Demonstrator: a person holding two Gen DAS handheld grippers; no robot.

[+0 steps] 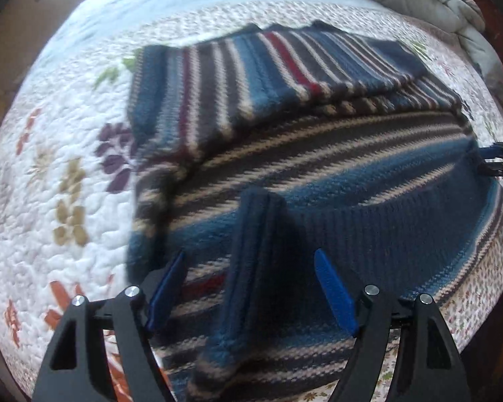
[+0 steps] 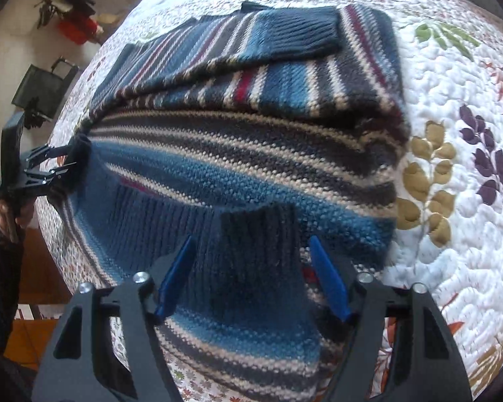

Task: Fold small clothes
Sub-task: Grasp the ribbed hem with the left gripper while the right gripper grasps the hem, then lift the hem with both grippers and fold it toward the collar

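1. The striped sweater lies on the bed's quilt.
2. Left gripper: jaws well apart, straddling a ribbed cuff without pressing it.
3. Right gripper: jaws apart around another cuff, pads clear of it.

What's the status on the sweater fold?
Left gripper open, right gripper open, each straddling a cuff. Striped sweater flat on quilt, sleeves folded in. Nothing blocking.

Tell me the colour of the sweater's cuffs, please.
Dark navy blue, ribbed; the cuff shows best in the right wrist view.
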